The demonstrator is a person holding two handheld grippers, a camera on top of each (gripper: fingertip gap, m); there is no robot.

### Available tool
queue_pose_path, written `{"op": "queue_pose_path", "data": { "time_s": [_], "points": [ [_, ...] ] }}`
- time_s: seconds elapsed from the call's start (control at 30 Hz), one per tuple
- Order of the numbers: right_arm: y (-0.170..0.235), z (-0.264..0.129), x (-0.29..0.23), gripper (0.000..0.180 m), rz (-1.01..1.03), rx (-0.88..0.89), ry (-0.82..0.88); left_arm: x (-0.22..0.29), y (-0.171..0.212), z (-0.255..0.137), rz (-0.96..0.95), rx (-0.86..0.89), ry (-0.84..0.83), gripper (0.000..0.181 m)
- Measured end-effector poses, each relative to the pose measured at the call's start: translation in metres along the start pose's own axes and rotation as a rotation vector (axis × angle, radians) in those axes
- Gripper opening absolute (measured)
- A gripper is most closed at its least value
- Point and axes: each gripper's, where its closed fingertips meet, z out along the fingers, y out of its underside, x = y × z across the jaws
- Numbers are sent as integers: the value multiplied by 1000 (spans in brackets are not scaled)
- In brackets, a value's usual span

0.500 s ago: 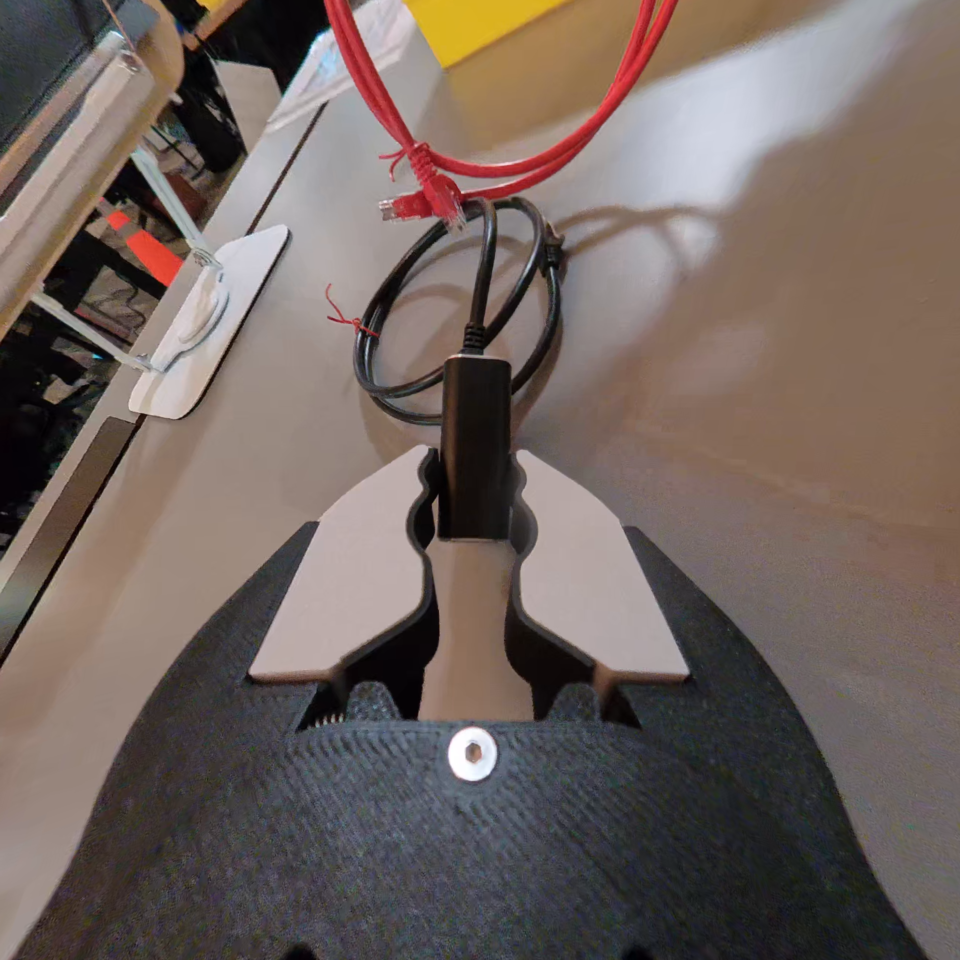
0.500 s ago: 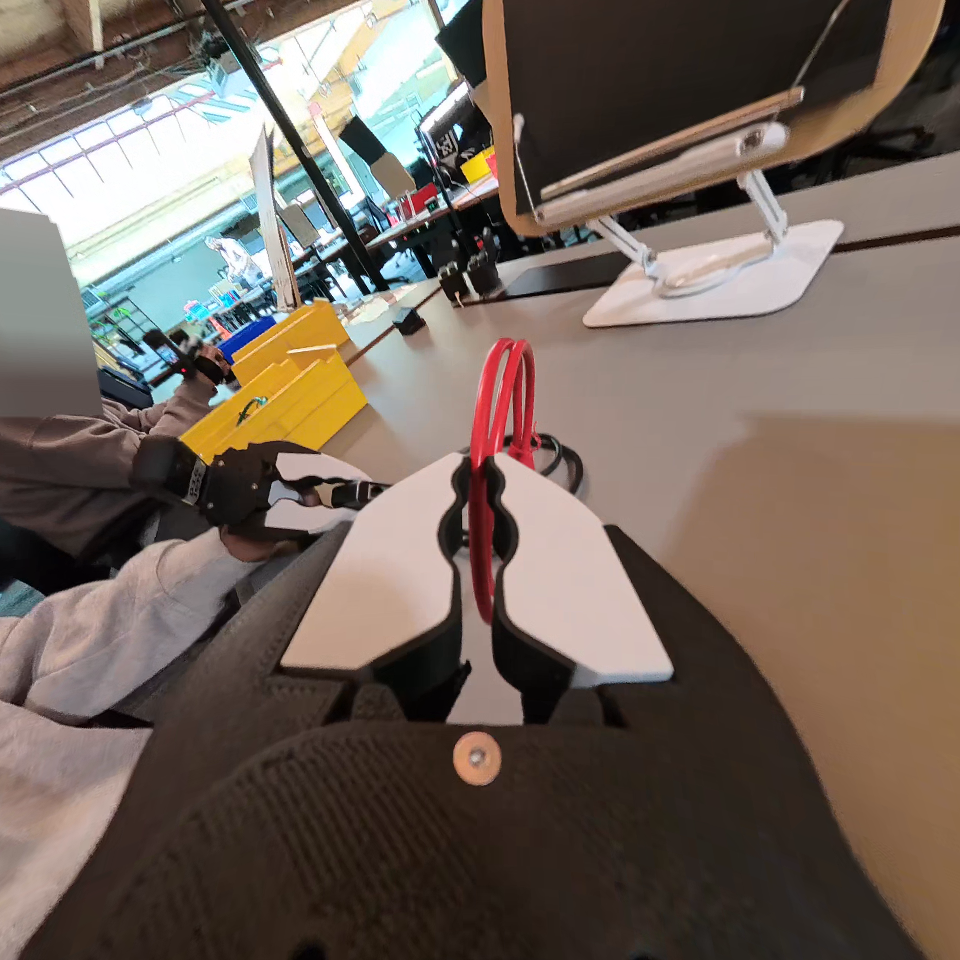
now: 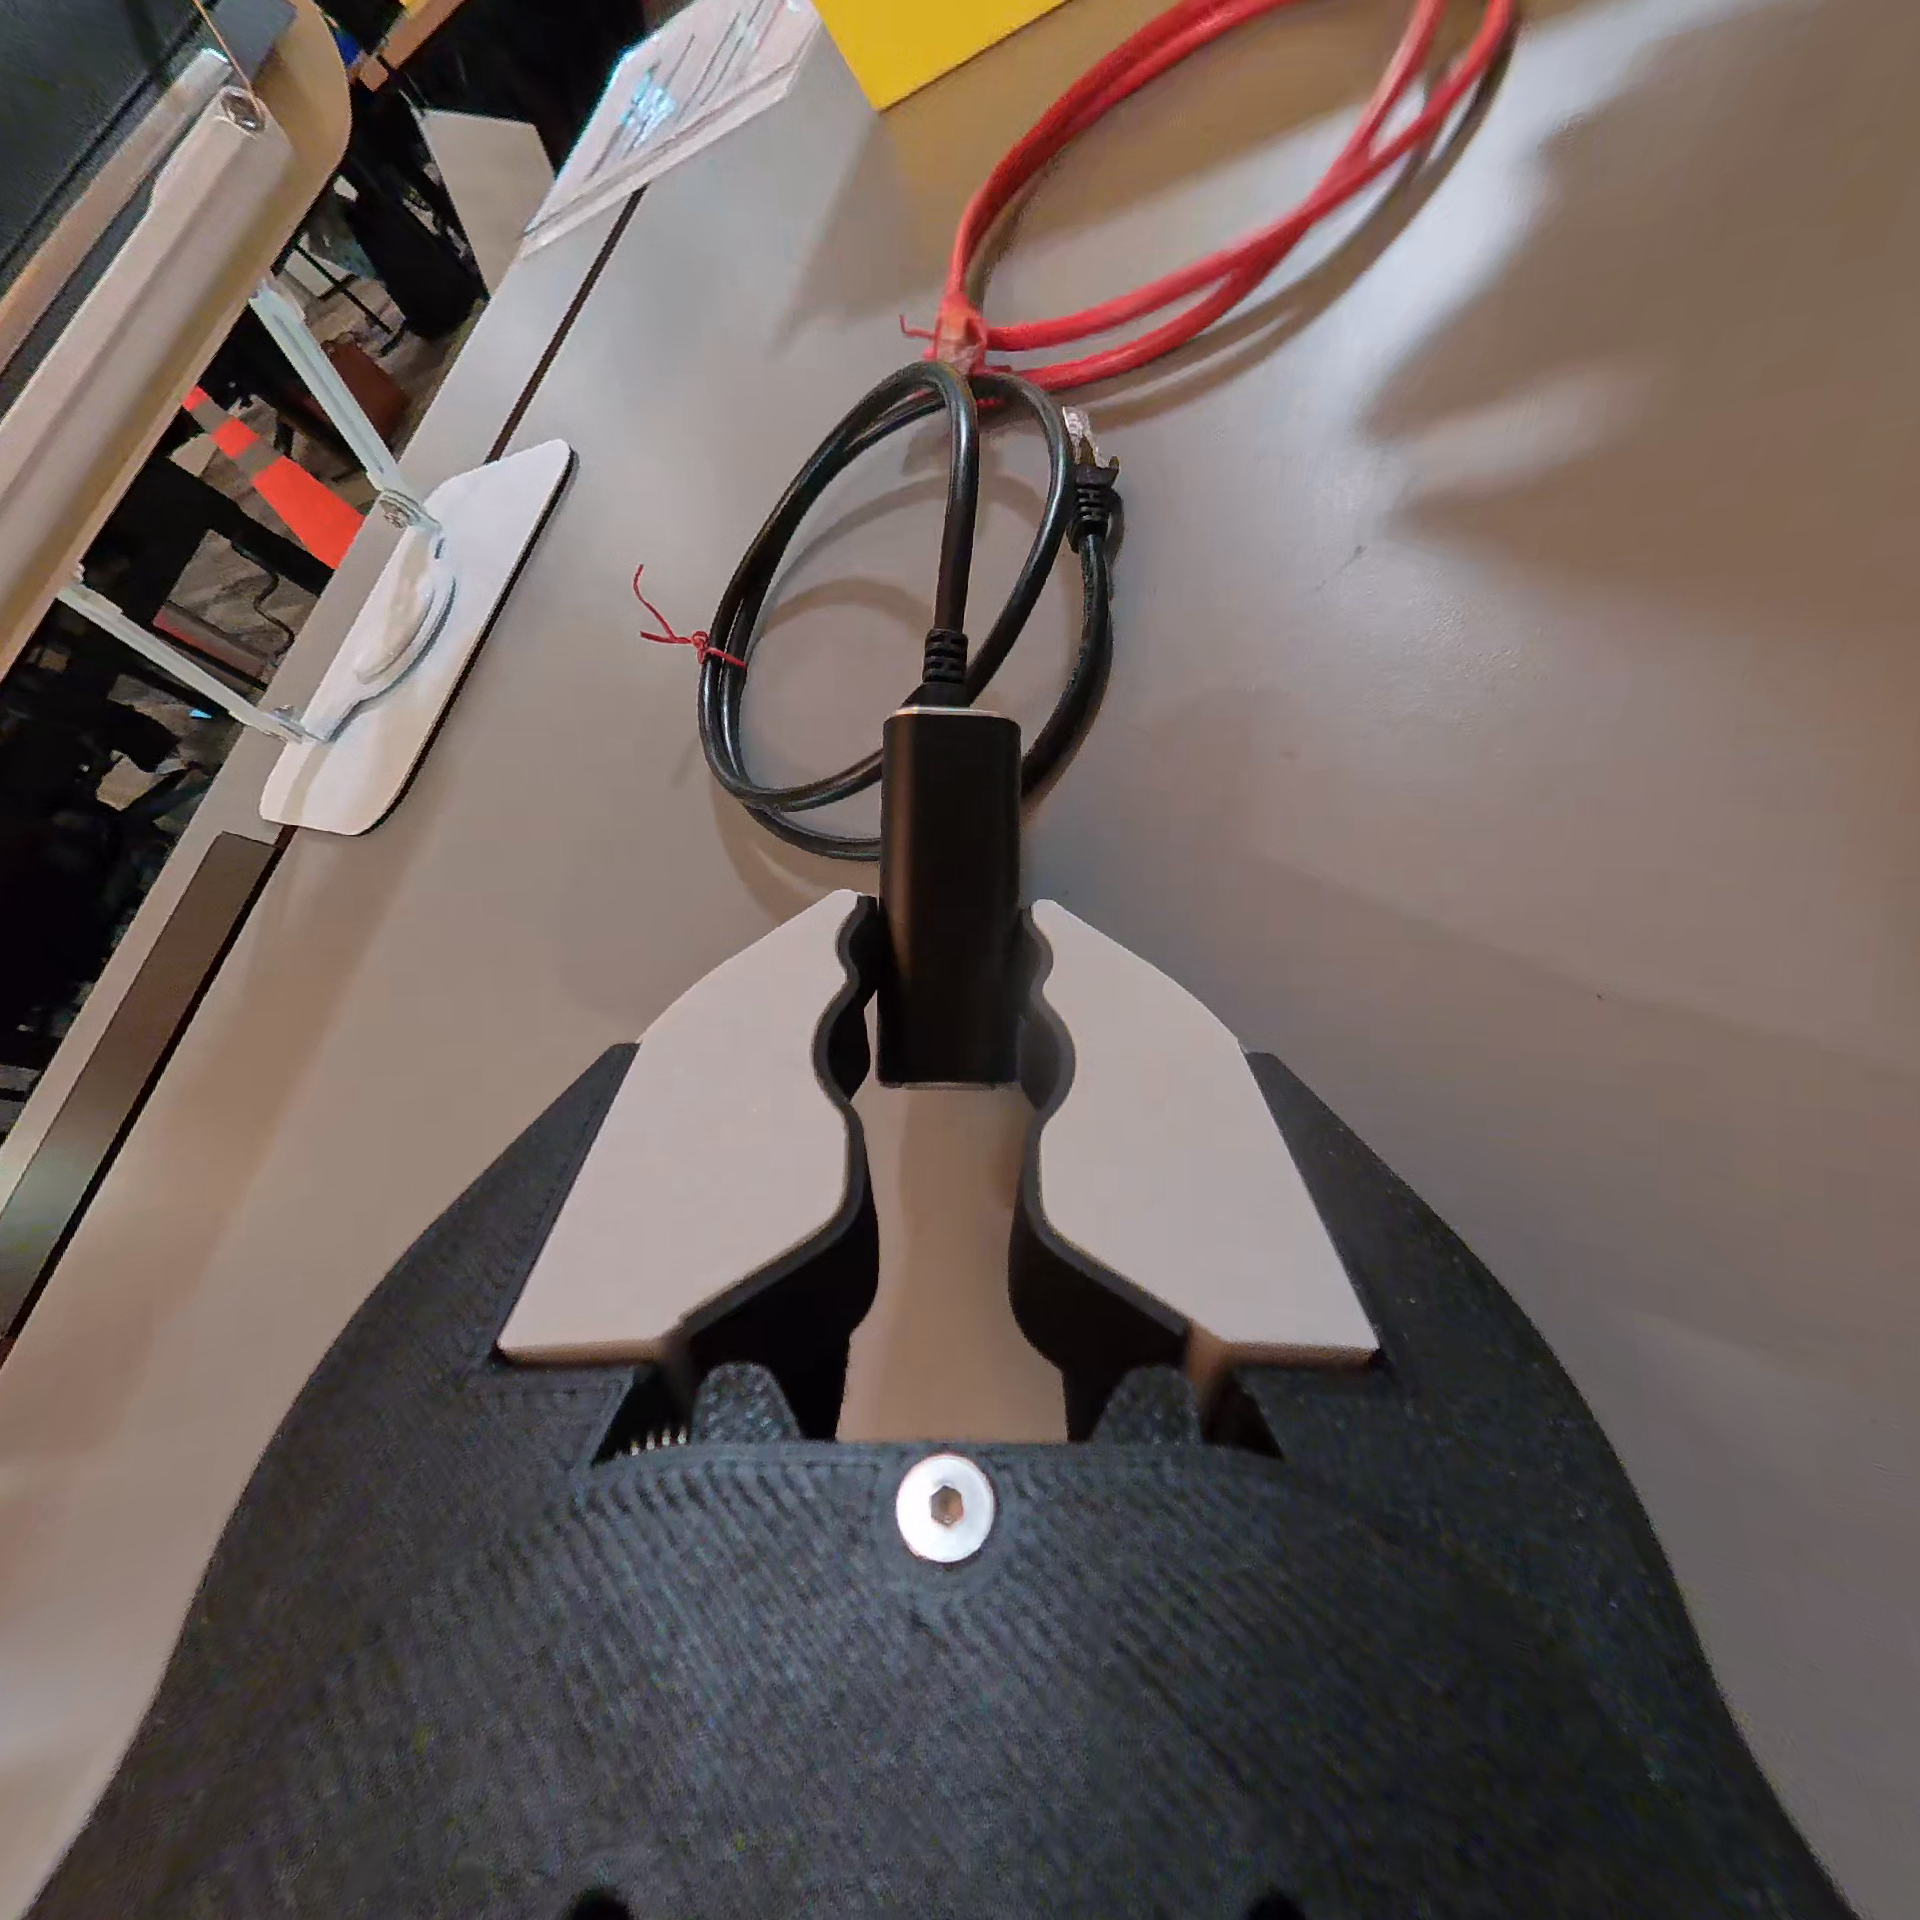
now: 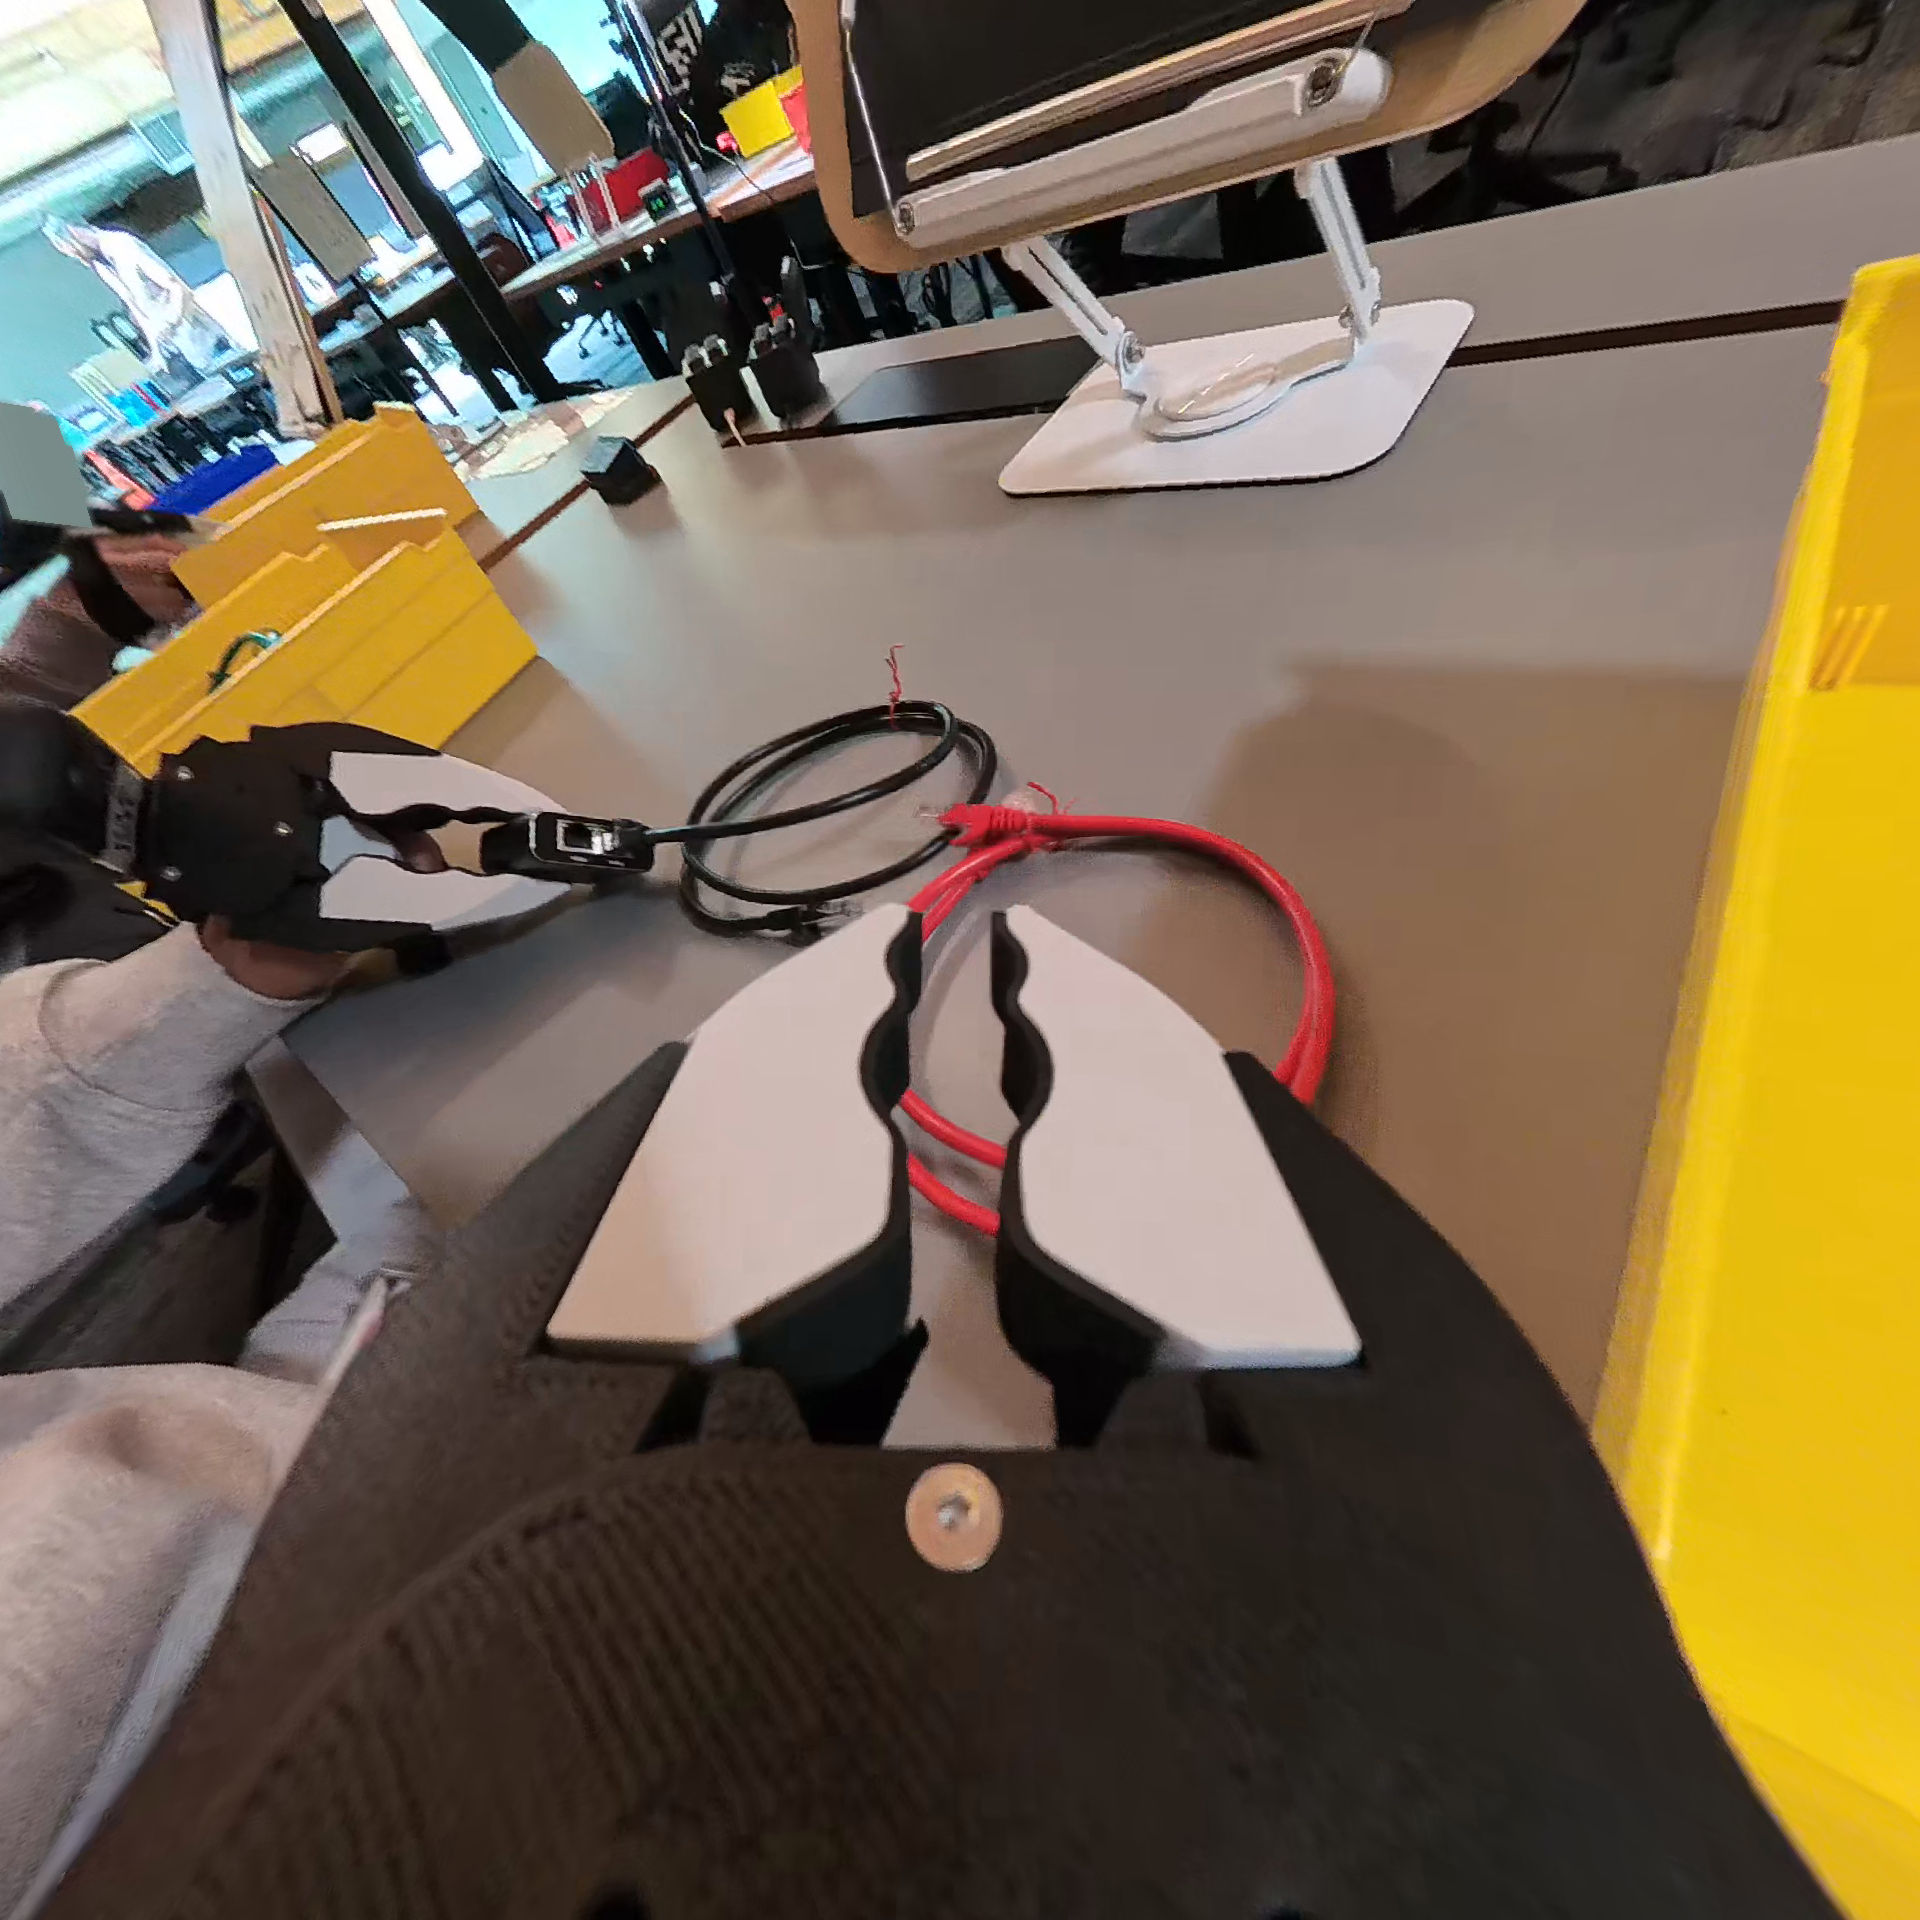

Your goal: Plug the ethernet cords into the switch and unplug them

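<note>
The red ethernet cord (image 4: 1311, 940) looked bendy and light; its hard plug (image 4: 982, 821) seemed the best spot for the right gripper (image 4: 951, 935), slightly open and empty. The left gripper (image 3: 945, 925) pinched the small black switch (image 3: 948, 894).

You worked at a grey table (image 4: 1195, 623), with a white stand (image 4: 1247, 416) at the upper right of the right wrist frame. Yellow bins (image 4: 343, 623) sat at left, and daylit windows (image 4: 104, 104) brightened the upper left corner.

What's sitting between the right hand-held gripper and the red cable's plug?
Nothing visible blocks it. The right hand-held gripper is open above the red cable loop; the red plug lies ahead on bare table, beside the black cable.
</note>
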Motion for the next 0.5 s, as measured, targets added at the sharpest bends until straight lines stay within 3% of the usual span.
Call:
{"op": "queue_pose_path", "data": {
  "time_s": [0.33,0.5],
  "points": [
    [30,37,-30,20,-184,-135,-46,0,1,1,0,-5,2,25],
    [67,64,-41,21,-329,-310,-49,1,0,1,2,-6,4,25]
  ]
}}
